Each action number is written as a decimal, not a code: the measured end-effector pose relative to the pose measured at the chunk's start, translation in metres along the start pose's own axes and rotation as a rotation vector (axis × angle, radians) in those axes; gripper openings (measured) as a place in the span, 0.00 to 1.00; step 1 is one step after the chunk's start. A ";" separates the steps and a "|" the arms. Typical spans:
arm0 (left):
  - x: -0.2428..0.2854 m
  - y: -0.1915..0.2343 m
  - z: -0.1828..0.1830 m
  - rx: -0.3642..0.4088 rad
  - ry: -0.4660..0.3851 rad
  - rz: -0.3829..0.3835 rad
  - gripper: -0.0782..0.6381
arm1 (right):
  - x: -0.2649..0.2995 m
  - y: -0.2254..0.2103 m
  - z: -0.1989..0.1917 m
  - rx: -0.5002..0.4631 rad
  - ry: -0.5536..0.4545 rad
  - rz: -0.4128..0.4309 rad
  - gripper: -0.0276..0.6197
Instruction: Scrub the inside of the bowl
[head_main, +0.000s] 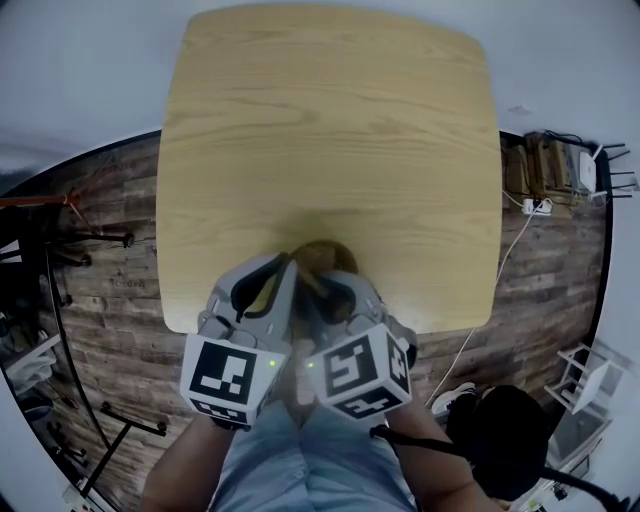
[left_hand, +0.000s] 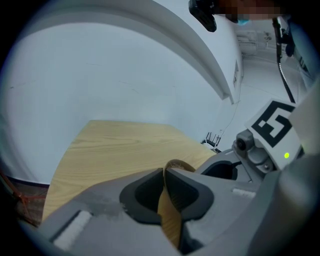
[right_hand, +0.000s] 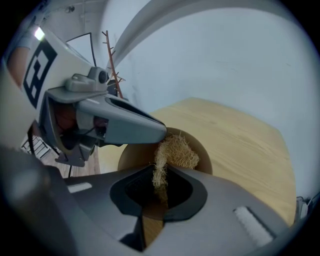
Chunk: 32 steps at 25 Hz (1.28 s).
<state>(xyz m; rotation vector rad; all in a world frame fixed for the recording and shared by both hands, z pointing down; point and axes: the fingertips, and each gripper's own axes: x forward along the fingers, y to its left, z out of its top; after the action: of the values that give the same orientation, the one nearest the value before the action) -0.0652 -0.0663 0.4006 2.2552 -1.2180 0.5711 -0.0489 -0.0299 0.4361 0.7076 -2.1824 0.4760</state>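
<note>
1. The bowl (head_main: 322, 255) is at the near edge of the table (head_main: 330, 150), between the two grippers and close to the person.
2. The left gripper (left_hand: 165, 175) is clamped on the bowl's rim: the thin wooden wall runs edge-on between its pads, one pad inside and one outside.
3. The right gripper (right_hand: 160, 175) is closed on a pale, stringy scrubber (right_hand: 175, 152). A narrow tail of fibre is pinched between the jaws, and the bushy end sticks out past the tips.
4. The scrubber's long axis runs along the right jaws and points forward into the bowl. The bushy end lies against the inner wall on the far side, just under the rim.
5. The bowl is round, so it has no real long axis. Its mouth faces up and seems tipped a little toward the right gripper. I cannot tell whether its base sits flat on the table.
6. The step in hand looks like the scrubbing itself. To do it well:
   - Hold the rim firmly with the left gripper so the bowl cannot spin or slide off the near edge.
   - Press the bushy end onto the wood and sweep round the wall, then across the bottom.
   - Use light pressure, since only a thin tail is pinched and the scrubber could pull free.
   - Steer the right jaws clear of the left gripper's inner pad.
</note>
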 end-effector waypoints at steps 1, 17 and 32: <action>0.000 0.000 0.000 0.020 -0.001 -0.008 0.16 | 0.000 0.004 0.000 -0.004 0.003 0.025 0.11; 0.002 -0.001 0.004 0.121 -0.002 -0.053 0.16 | -0.028 0.030 0.003 0.001 -0.043 0.189 0.11; -0.001 0.007 0.017 0.141 0.004 0.004 0.16 | -0.069 0.017 -0.003 -0.025 -0.078 0.106 0.11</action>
<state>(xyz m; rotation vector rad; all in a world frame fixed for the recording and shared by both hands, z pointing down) -0.0693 -0.0788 0.3885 2.3664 -1.2143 0.6824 -0.0201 0.0079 0.3830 0.6079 -2.3035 0.4822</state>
